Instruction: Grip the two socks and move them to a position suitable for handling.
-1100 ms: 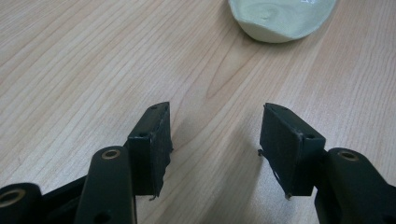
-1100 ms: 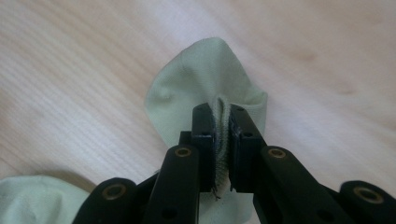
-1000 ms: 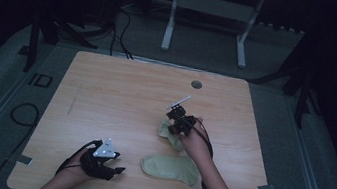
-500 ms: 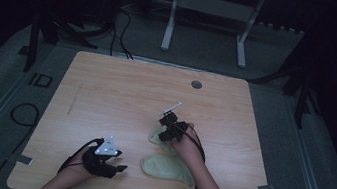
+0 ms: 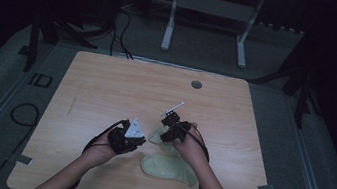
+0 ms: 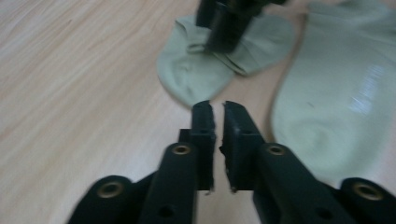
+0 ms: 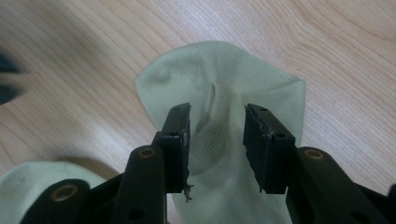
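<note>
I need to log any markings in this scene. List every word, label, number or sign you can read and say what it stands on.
No readable text.
Floor mark left of the table: dark, like "ID", too blurred to confirm.
Socks: plain pale green, no brand or label.
Left gripper and right gripper: black, no lettering.

left gripper (image 5: 135,139) moved beside sock (image 5: 162,138) (jaws just closed, empty)

Dim, dark-edged high view; brighter, softly blurred close-ups.
</note>
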A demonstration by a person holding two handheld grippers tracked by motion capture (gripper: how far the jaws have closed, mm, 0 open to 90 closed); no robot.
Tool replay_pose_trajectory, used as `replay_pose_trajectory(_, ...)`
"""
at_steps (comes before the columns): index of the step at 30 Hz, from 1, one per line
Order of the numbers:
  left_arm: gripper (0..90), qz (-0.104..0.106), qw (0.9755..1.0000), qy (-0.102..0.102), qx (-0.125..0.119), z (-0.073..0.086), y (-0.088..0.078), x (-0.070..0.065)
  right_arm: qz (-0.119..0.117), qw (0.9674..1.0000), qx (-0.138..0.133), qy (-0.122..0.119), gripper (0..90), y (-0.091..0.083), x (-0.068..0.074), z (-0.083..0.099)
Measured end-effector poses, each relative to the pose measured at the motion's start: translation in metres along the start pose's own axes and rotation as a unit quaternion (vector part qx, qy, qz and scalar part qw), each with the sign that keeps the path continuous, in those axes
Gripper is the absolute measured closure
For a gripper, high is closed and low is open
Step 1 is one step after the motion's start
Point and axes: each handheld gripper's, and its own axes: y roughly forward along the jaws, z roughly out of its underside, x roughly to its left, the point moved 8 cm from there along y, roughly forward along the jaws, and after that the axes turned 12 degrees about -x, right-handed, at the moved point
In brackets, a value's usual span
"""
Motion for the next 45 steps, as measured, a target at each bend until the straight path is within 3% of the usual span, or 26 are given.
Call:
replay_pose_trajectory(1, 86.3, 0.0, 1.0, 0.0, 0.0, 0.0, 0.0, 0.0, 0.0, 1.0, 0.0, 0.0, 61.4, 0.0, 0.0, 0.0)
replay_pose_trajectory(2, 87.9, 0.008, 0.9999, 0.007, 0.003, -0.007, 0.019, 0.003, -0.001, 1.0, 0.0, 0.001, 65.2, -0.002, -0.001, 0.001)
replay_pose_trajectory(3, 87.9, 0.012, 0.9999, 0.006, 0.003, -0.008, 0.026, 0.003, -0.002, 1.0, 0.001, 0.002, 65.2, -0.001, -0.002, 0.001)
replay_pose_trajectory(8, 89.2, 0.024, 0.9996, 0.013, 0.009, -0.007, 0.045, 0.005, -0.006, 0.9999, -0.001, 0.014, 66.0, 0.002, -0.002, 0.002)
replay_pose_trajectory(13, 89.2, 0.034, 0.9988, 0.013, 0.034, 0.005, 0.062, 0.008, -0.008, 0.9998, 0.013, 0.014, 70.4, 0.01, -0.003, 0.006)
replay_pose_trajectory(15, 89.3, 0.034, 0.999, 0.003, 0.03, 0.004, 0.063, 0.008, -0.009, 0.9997, 0.016, 0.015, 74.2, 0.011, -0.003, 0.007)
replay_pose_trajectory(17, 89.3, 0.038, 0.9984, 0.013, 0.039, 0.004, 0.062, 0.009, -0.007, 0.9997, 0.023, 0.01, 81.3, 0.01, -0.004, 0.008)
replay_pose_trajectory(23, 89.5, 0.043, 0.9987, 0.005, 0.029, 0.005, 0.063, 0.009, -0.002, 0.9999, 0.01, 0.008, 82.4, -0.008, -0.011, 0.004)
replay_pose_trajectory(24, 89.4, 0.04, 0.9985, 0.015, 0.035, 0.005, 0.062, 0.01, -0.002, 0.9999, 0.007, 0.01, 82.4, -0.011, -0.013, 0.003)
replay_pose_trajectory(27, 89.5, 0.037, 0.9985, 0.018, 0.036, 0.005, 0.062, 0.009, -0.003, 0.9998, 0.0, 0.018, 82.4, -0.019, -0.019, 0.002)
replay_pose_trajectory(29, 89.4, 0.04, 0.9983, 0.017, 0.038, 0.005, 0.062, 0.009, 0.001, 0.9995, -0.009, 0.029, 82.3, -0.03, -0.029, 0.002)
replay_pose_trajectory(32, 89.4, 0.042, 0.9982, 0.015, 0.04, 0.005, 0.062, 0.01, 0.003, 0.9994, -0.013, 0.033, 82.3, -0.033, -0.034, 0.002)
replay_pose_trajectory(33, 89.4, 0.043, 0.9981, 0.015, 0.041, 0.005, 0.062, 0.01, 0.006, 0.9987, -0.02, 0.046, 82.2, -0.039, -0.045, 0.004)
replay_pose_trajectory(36, 89.4, 0.044, 0.9979, 0.019, 0.042, 0.004, 0.062, 0.01, 0.009, 0.9975, -0.023, 0.066, 82.2, -0.044, -0.057, 0.009)
replay_pose_trajectory(45, 89.4, 0.046, 0.997, 0.035, 0.051, 0.003, 0.063, 0.009, 0.033, 0.9958, 0.002, 0.086, 78.2, -0.036, -0.089, 0.029)
